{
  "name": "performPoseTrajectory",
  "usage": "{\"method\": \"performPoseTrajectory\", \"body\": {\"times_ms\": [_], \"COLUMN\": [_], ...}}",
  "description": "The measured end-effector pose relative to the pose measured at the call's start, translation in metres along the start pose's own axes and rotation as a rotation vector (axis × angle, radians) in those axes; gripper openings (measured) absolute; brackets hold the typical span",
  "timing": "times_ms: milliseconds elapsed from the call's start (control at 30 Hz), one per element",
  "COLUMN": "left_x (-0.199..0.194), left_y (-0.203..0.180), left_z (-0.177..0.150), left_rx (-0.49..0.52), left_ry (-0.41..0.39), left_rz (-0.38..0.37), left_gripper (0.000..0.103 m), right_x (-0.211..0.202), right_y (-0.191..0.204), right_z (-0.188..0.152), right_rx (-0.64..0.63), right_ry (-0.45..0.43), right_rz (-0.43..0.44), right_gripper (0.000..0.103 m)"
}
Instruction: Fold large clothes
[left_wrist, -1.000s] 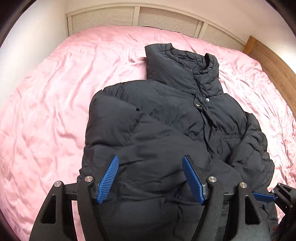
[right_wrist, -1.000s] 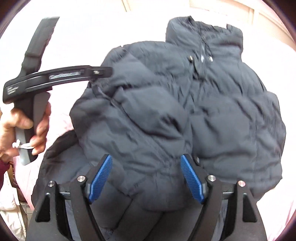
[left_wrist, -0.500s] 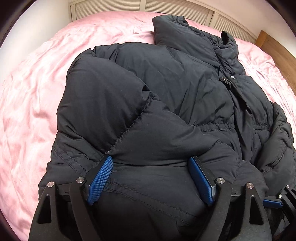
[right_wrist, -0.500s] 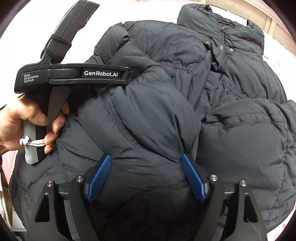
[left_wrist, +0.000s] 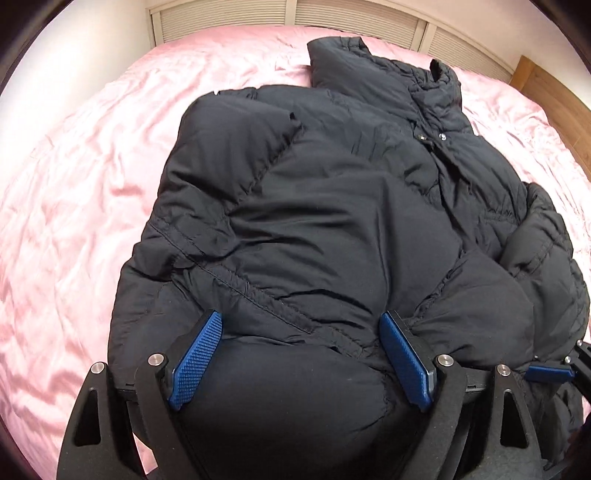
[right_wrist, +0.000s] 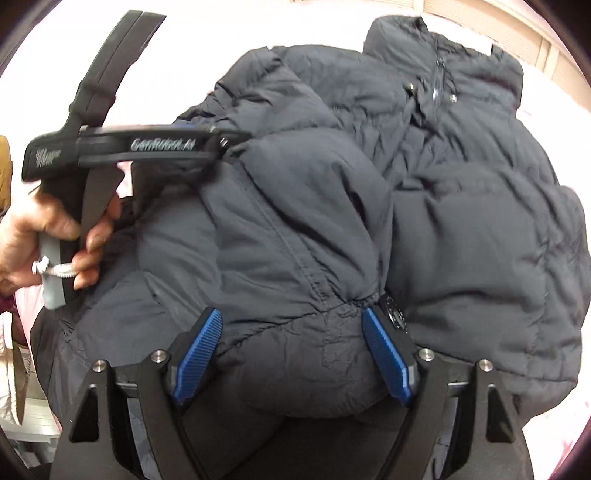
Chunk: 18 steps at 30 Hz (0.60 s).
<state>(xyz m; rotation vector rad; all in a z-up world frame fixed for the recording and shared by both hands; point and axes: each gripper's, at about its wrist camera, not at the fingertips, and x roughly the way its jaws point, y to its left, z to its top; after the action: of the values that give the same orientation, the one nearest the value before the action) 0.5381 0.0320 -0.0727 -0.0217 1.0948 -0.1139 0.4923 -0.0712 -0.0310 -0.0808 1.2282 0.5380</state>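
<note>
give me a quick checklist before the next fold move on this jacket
1. Black puffer jacket lies on the pink bed sheet: ok.
2. Collar at the far end, front snaps up: ok.
3. Sleeves folded in over the body: ok.
4. Left hand-held gripper open, jaws just widened, hem fabric bulging between them: ok.
5. Right hand-held gripper open over the hem: ok.
6. Pads pressing the fabric: cannot tell.
</note>
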Motion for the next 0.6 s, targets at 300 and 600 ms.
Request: {"method": "performPoseTrajectory", "body": {"times_ms": [300, 600], "left_x": [-0.03, -0.039], "left_y": [0.004, 0.015], "left_z": [0.03, 0.163], "left_rx": [0.017, -0.026], "left_ry": [-0.046, -0.156], "left_rz": [0.014, -0.062], "left_gripper": [0.086, 0.087], "right_x": [-0.032, -0.104], "right_y": [-0.02, -0.134], "right_z": [0.018, 0.081], "right_rx": [0.04, 0.124], "right_ry": [-0.014, -0.207], "right_rz": [0.116, 0.052], "right_gripper": [0.079, 0.079]}}
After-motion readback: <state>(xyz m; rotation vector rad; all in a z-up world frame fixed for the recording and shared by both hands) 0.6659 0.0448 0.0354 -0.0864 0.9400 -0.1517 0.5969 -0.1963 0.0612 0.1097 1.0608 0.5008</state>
